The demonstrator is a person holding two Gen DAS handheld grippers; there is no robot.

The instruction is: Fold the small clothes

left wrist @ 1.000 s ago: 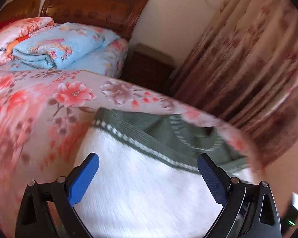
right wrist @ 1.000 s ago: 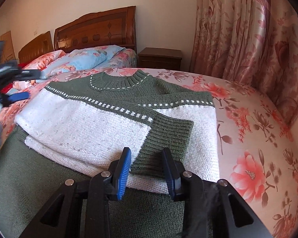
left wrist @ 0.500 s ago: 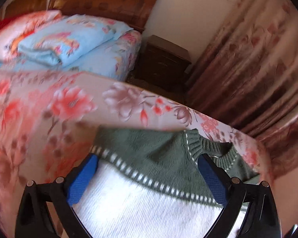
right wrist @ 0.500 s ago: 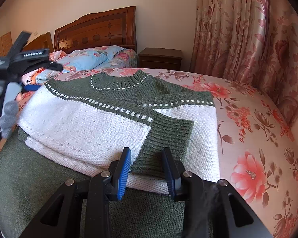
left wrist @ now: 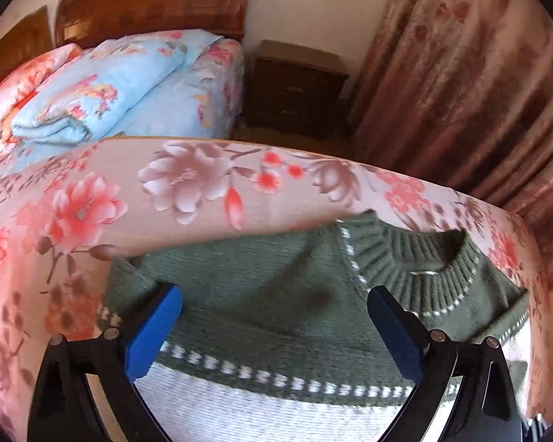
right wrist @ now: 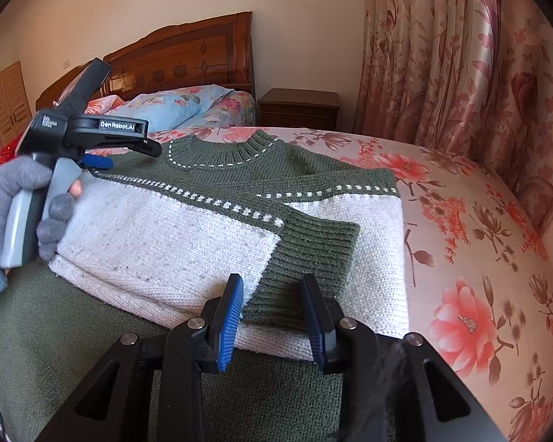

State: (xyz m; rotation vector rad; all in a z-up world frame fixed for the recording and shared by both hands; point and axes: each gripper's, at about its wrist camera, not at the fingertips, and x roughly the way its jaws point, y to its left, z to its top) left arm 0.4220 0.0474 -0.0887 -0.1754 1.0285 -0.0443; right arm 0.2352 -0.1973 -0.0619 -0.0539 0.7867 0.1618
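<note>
Sweater point(right wrist: 188, 235) lies half-folded on the bed point(right wrist: 472, 258), sleeves in; left tool point(left wrist: 272, 331) spread over its far-left shoulder, right tool point(right wrist: 272, 316) part-open around the near cuff point(right wrist: 313, 258), pinch unclear; next, grip and fold.

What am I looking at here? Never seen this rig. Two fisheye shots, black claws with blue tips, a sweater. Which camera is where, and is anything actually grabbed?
There is no robot arm. A person holds a handheld two-finger gripper in each hand, and each gripper carries a fisheye camera looking forward along its fingers.

The left wrist view shows the left gripper with its blue pads wide apart above the sweater's green shoulder, beside the ribbed collar. It holds nothing.

The right wrist view shows the right gripper with its jaws part open on either side of the green ribbed cuff; whether the pads press on it I cannot tell. The same view shows the left gripper from outside, in a grey-gloved hand.

The green and white sweater lies on a floral bedsheet, one sleeve folded across its front.
</note>
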